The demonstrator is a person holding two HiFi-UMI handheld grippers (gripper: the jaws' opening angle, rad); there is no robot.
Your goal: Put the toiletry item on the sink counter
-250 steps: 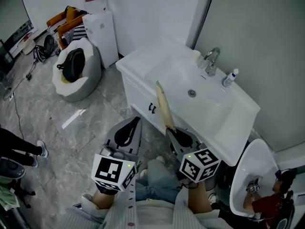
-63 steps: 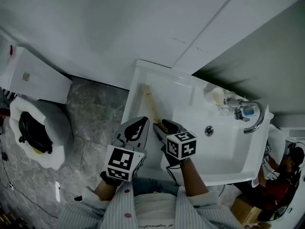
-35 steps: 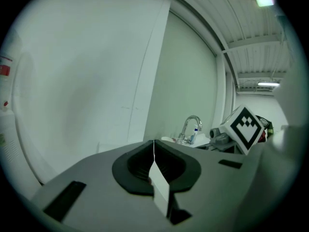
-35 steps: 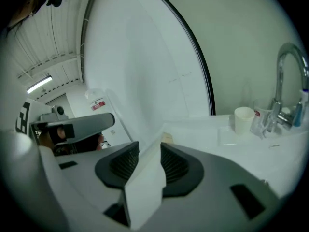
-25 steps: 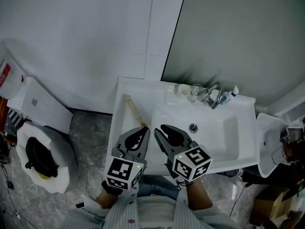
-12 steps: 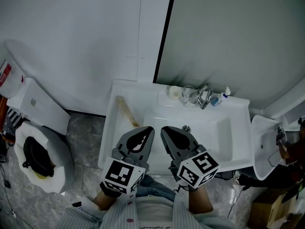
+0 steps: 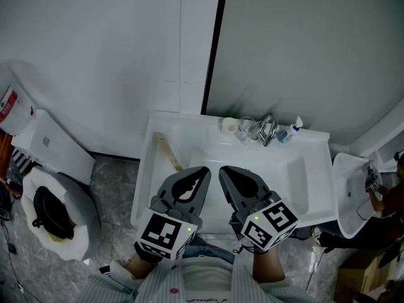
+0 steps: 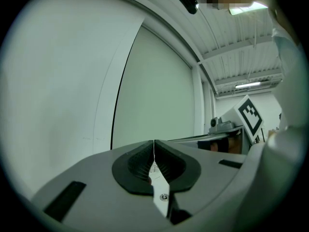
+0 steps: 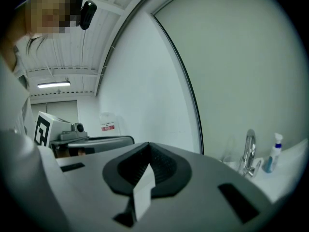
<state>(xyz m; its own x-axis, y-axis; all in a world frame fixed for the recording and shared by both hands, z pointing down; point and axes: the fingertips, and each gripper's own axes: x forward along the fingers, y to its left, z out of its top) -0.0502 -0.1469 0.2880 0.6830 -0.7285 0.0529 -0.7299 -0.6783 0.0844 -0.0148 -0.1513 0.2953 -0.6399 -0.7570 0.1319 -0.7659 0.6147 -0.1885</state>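
Right claw (image 7: 225,170) just closed, empty; wooden toiletry item (image 7: 167,151) to its left.

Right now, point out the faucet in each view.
Head view: faucet at the sink's back edge, right of centre.
Left gripper view: not in it.
Right gripper view: lower right, beside the spray bottle.
Shared landmark: the dark vertical wall seam, in all three views.
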